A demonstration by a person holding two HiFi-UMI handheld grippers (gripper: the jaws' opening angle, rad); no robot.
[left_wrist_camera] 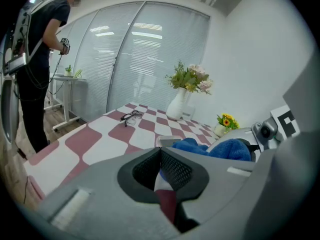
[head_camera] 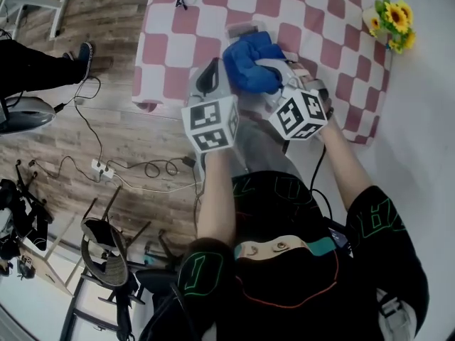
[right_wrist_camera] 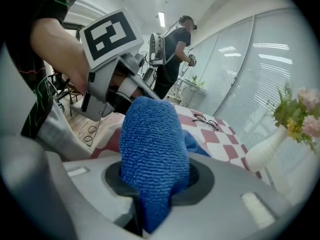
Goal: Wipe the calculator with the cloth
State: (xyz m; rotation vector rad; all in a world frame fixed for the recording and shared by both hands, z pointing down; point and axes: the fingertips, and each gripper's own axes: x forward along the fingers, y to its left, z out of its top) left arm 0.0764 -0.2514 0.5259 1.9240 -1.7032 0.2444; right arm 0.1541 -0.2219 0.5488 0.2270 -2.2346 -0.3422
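At desk point(head_camera: 306, 20) centre, right tool point(head_camera: 269, 73) is clamped on the soft, light cloth point(head_camera: 247, 62), best held at its bunched middle, left tool point(head_camera: 210, 77) all but closed and empty, calculator point(head_camera: 242, 28) apparently at the cloth's 12 o'clock.

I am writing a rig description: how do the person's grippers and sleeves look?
The left gripper and right gripper are alike: grey bodies, black ribbed pads, a white cube with black square markers. The sleeves are short, black, with green outlined print.
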